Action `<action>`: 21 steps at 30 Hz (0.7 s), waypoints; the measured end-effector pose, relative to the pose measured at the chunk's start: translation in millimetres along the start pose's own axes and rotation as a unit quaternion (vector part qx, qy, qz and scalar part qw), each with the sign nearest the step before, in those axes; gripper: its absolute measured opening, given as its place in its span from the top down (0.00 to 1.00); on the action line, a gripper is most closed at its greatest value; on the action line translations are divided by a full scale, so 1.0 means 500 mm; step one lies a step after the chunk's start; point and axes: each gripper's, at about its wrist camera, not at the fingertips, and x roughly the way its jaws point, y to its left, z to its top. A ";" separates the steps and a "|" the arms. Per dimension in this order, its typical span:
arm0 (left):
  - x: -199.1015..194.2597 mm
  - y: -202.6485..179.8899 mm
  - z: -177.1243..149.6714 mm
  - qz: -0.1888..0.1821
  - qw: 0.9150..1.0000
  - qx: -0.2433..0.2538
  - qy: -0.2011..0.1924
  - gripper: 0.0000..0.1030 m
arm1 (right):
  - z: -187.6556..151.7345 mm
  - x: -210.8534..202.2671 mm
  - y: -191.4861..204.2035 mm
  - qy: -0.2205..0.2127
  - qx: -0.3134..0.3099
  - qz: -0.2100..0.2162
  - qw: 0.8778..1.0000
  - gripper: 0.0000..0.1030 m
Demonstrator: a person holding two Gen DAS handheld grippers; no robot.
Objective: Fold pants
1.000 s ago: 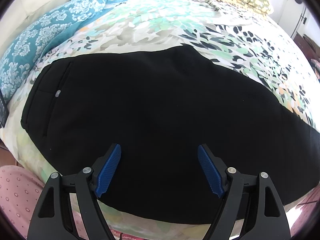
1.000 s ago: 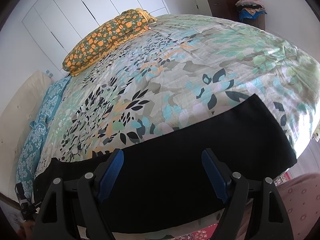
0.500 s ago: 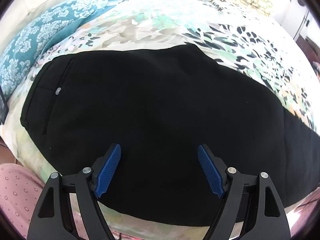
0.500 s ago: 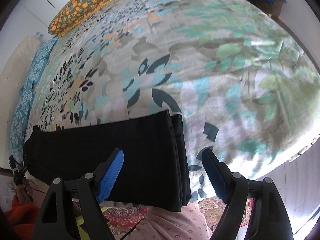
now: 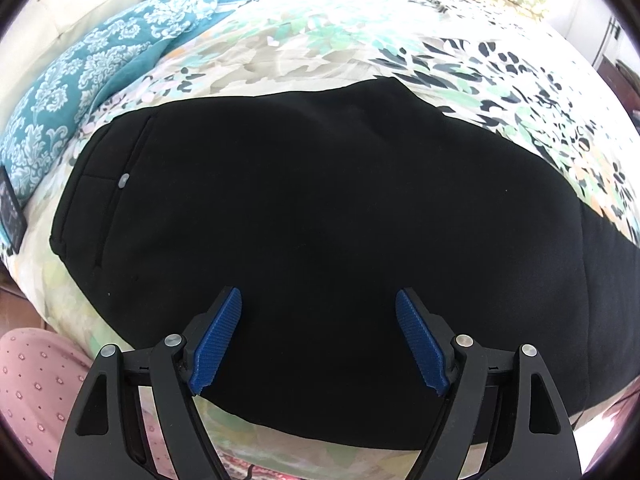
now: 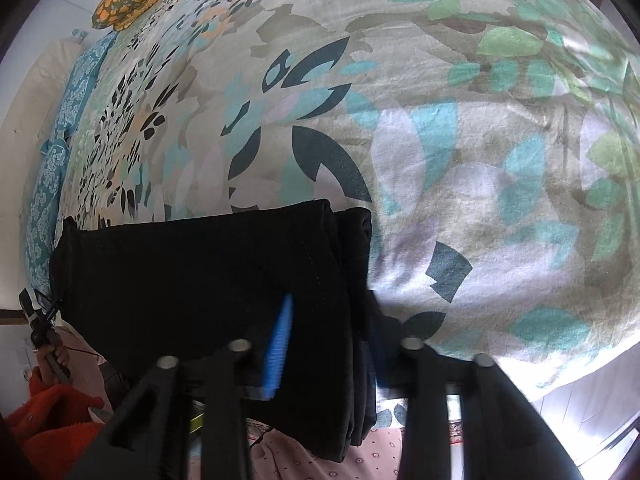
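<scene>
left wrist: left gripper (image 5: 318, 316) jaws stood wide, gripping nothing, black pants (image 5: 320, 216) spread on the bed (image 5: 320, 40) beneath and beyond them | right wrist: right gripper (image 6: 326, 332) jaws closing on the pants' (image 6: 200, 280) hem end, cloth between them

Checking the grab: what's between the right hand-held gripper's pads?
In the right wrist view, the right hand-held gripper is closing with the black pants' hem end between its pads.

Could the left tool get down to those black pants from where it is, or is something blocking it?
Probably yes. The left tool hangs open right over the pants, which lie flat on the bed, and nothing sits between them.
</scene>
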 end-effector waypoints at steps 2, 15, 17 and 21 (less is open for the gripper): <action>0.001 0.001 0.001 -0.001 1.000 -0.002 0.001 0.21 | -0.006 -0.015 0.011 -0.010 0.003 0.009 1.000 0.87; -0.014 0.009 0.006 -0.042 0.999 -0.026 -0.001 0.21 | -0.087 -0.099 0.227 -0.090 0.032 0.268 0.959 0.90; -0.016 0.010 0.007 -0.045 0.999 -0.026 -0.003 0.21 | -0.089 -0.081 0.289 -0.086 0.031 0.308 0.947 0.90; -0.021 0.020 0.009 -0.055 0.998 -0.033 -0.009 0.21 | -0.077 -0.017 0.422 -0.070 0.032 0.377 0.923 0.90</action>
